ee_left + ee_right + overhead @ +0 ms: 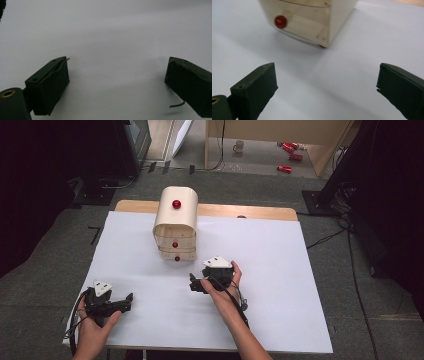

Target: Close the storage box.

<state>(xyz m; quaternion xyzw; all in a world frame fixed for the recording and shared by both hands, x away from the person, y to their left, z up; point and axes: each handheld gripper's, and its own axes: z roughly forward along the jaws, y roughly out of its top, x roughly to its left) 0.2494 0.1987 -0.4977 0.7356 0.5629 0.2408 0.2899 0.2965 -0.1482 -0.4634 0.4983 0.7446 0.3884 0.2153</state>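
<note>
Since all three red-knobbed drawers look pushed in, the work on the small wooden chest (175,224) reads as barely begun. Chest: upright, toward the far side of the white-covered counter (280,270). Right tongs (196,284): jaws wide apart, empty, just in front of the chest, aimed at its lowest knob (280,21). Left tongs (127,301): jaws apart, empty, well left and nearer than the chest. Remaining, by judgement: reaching a knob, gripping, pulling.

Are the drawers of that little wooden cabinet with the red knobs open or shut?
Shut, it seems: on the small wooden cabinet the drawer fronts with red knobs sit flush with its body, none pulled out.
</note>
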